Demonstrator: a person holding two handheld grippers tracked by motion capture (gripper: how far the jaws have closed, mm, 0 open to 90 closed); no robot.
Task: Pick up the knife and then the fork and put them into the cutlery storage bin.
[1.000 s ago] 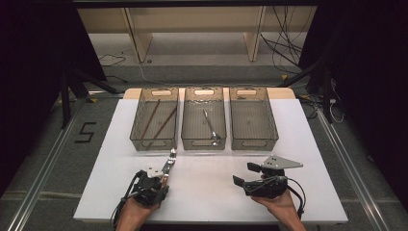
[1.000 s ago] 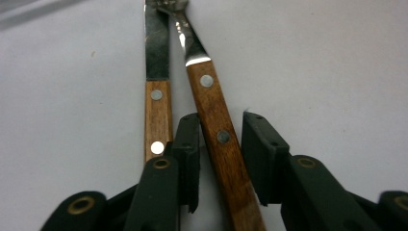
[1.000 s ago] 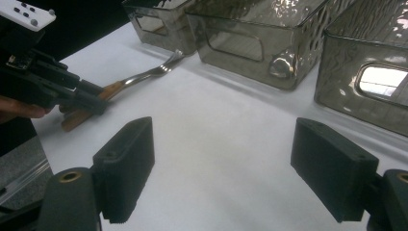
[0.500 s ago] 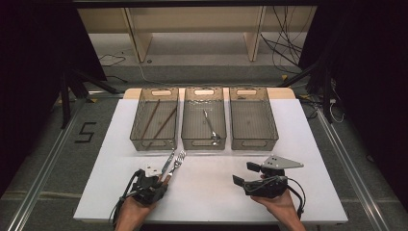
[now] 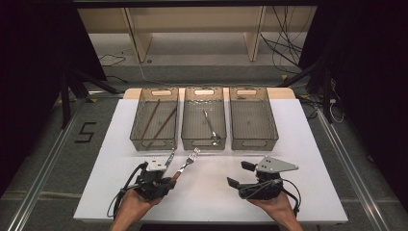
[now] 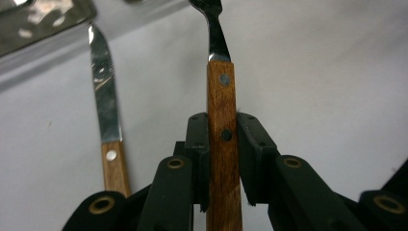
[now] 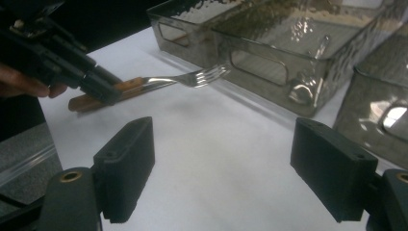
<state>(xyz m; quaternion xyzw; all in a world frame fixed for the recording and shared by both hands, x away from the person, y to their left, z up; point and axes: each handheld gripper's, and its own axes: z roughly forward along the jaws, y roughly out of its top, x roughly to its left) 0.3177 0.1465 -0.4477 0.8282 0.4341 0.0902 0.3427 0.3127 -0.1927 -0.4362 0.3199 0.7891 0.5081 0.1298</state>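
Three clear bins sit in a row at the far side of the white table (image 5: 298,159): left bin (image 5: 154,119) with two long brown sticks, middle bin (image 5: 204,118) with a metal utensil, right bin (image 5: 253,118). Left gripper (image 5: 166,179), near front edge, jaws just closed, now clamped on the wooden handle of the fork (image 6: 222,130); pads press both sides of the handle, tines point toward the middle bin, fork raised off the table. Right gripper (image 5: 246,178), front right, jaws wide apart, nothing between them. Knife (image 6: 107,120) with wooden handle lies flat on the table just beside the fork, not gripped.
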